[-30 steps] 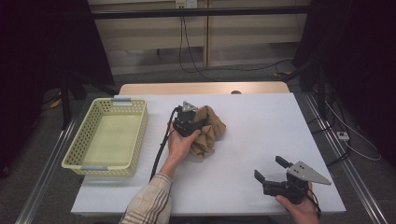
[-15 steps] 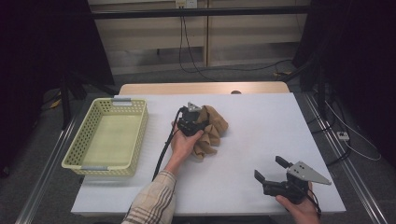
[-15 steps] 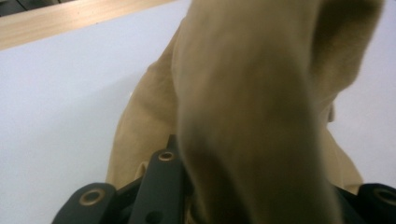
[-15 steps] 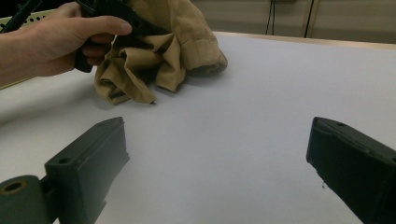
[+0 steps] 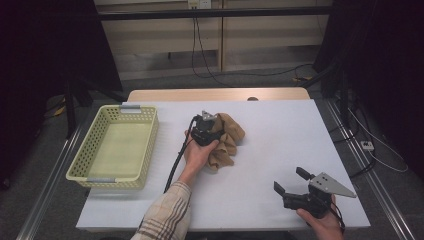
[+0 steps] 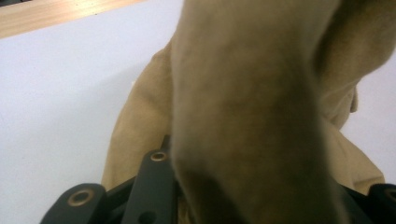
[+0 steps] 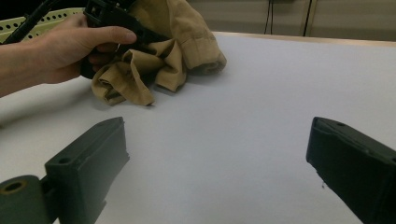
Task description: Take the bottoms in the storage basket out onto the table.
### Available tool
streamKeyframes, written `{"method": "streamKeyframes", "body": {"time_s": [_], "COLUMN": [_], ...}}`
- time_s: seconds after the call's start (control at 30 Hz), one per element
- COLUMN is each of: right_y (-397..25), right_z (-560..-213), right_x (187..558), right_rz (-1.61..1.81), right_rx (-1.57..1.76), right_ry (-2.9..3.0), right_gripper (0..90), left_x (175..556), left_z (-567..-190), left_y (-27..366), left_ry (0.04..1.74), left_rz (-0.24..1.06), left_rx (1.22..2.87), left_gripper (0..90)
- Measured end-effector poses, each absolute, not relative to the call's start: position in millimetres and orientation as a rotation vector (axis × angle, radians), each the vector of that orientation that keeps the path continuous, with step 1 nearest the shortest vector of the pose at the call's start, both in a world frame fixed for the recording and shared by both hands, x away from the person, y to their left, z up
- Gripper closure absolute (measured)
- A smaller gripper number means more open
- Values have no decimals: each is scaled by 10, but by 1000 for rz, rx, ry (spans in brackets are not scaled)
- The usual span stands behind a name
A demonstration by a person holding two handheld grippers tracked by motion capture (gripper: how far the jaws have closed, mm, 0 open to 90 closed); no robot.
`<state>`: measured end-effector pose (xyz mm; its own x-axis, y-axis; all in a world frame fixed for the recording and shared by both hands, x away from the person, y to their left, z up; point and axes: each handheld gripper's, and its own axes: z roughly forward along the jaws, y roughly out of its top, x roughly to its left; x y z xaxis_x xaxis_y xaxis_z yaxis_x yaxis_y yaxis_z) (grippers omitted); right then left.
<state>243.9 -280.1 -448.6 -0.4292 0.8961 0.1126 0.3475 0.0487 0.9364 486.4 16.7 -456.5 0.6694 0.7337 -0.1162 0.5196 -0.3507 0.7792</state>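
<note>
Left hand-held gripper (image 5: 210,131) clenched on tan cloth (image 5: 227,142) at desk (image 5: 280,130) centre; right hand-held gripper (image 5: 290,182) released, well apart.

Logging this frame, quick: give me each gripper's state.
Left gripper: on the tan cloth, which bunches between its jaws; open or shut cannot be told.
Right gripper: open, holding nothing.
</note>
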Motion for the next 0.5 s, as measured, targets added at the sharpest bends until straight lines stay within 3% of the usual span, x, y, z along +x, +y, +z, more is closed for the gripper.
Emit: {"method": "streamKeyframes", "body": {"time_s": [0.27, 0.5], "right_y": [-2791, -2797], "right_z": [-4485, -4495], "right_x": [2443, 2460], "right_rz": [1383, 1385], "right_rx": [1248, 1248], "right_ry": [1816, 1820], "right_gripper": [49, 49], "left_x": [4851, 4830], "left_z": [-4542, -4498], "left_y": [182, 203], "left_ry": [974, 979], "left_rz": [324, 369], "left_rx": [2047, 2031], "left_gripper": [597, 427]}}
